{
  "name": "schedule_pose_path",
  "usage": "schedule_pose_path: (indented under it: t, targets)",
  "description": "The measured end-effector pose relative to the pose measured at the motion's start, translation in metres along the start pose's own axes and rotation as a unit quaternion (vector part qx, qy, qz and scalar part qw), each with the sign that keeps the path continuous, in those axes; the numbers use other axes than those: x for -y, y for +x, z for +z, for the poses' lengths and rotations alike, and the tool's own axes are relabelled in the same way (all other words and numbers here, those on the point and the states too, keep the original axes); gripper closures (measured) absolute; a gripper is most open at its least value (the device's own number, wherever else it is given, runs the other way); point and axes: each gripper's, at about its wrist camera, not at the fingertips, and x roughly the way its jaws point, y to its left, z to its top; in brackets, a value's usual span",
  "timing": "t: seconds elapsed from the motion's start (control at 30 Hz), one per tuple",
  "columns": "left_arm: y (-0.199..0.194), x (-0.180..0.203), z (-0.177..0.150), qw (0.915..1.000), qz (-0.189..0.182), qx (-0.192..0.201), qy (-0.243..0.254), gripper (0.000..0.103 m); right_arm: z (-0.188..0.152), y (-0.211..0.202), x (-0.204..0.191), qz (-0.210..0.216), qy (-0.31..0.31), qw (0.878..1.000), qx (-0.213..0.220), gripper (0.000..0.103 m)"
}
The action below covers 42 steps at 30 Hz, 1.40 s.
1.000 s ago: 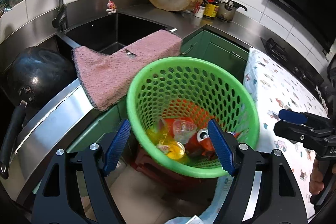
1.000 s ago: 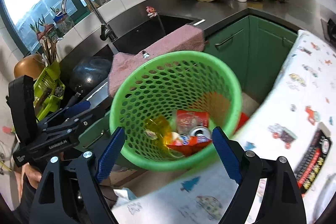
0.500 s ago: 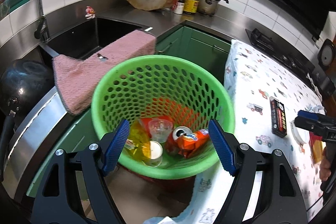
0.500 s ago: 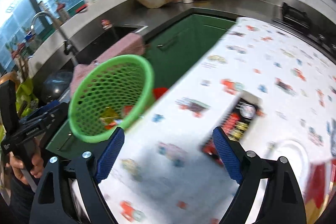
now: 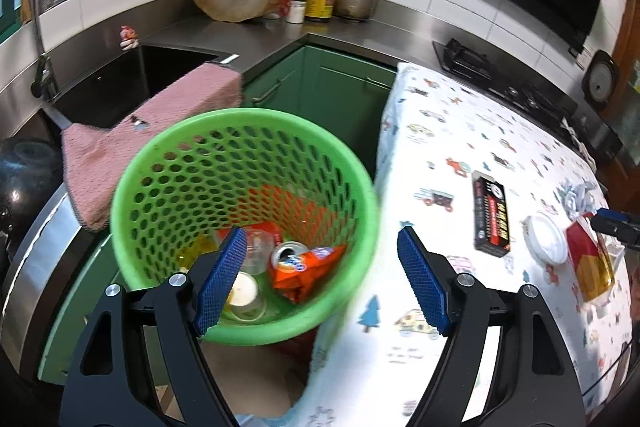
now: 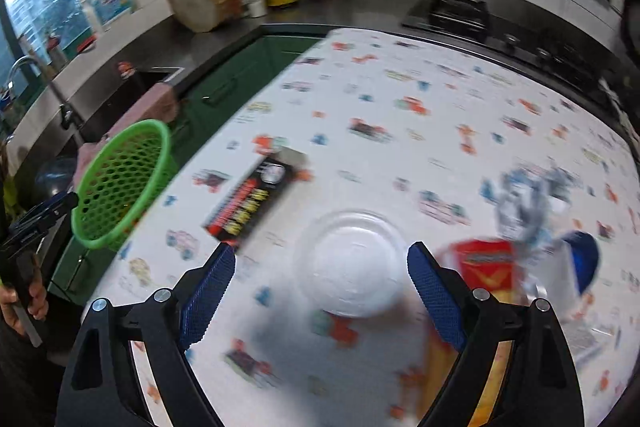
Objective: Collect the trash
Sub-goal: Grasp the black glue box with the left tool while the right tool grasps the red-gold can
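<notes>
Right gripper [image 6: 321,291] has swung from the green basket [image 6: 120,183] to above the clear lid [image 6: 352,267], jaws wide, empty. Left gripper [image 5: 320,279] is also wide, empty, at the counter [image 5: 460,131] edge.

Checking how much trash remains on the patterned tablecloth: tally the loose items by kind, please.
Black box: 1
Clear plastic lid: 1
Red and yellow wrapper: 1
Crumpled foil wrapper: 1
Blue and white item, too blurred to identify: 1
Total: 5
</notes>
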Motion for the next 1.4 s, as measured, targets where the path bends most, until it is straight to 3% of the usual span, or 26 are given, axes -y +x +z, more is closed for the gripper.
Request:
schedule_pose_path:
  t: [0.17,0.37,1.17,1.33,1.4]
  targets:
    - [0.005,0.023,0.001,0.9998,-0.012,-0.005,0.013,0.026,-0.008,-0.004,0.037,-0.025,0.026,0.999,-0.024,0.018]
    - [0.014,0.05,0.003,0.9992,-0.023,-0.015,0.029,0.026,-0.018,0.003,0.062,-0.021,0.047,0.997,-0.055,0.018]
    - [0.062,0.123,0.009,0.994,-0.064,-0.06,0.065,0.025,-0.034,0.039,0.074,-0.041,0.026,0.991,-0.123,0.019]
    - [0.075,0.14,0.009,0.9915,-0.074,-0.071,0.08,0.025,-0.035,0.044,0.077,-0.044,0.025,0.991,-0.126,0.028]
    - [0.08,0.149,0.008,0.9903,-0.076,-0.074,0.089,0.025,-0.035,0.044,0.08,-0.044,0.027,0.991,-0.126,0.036]
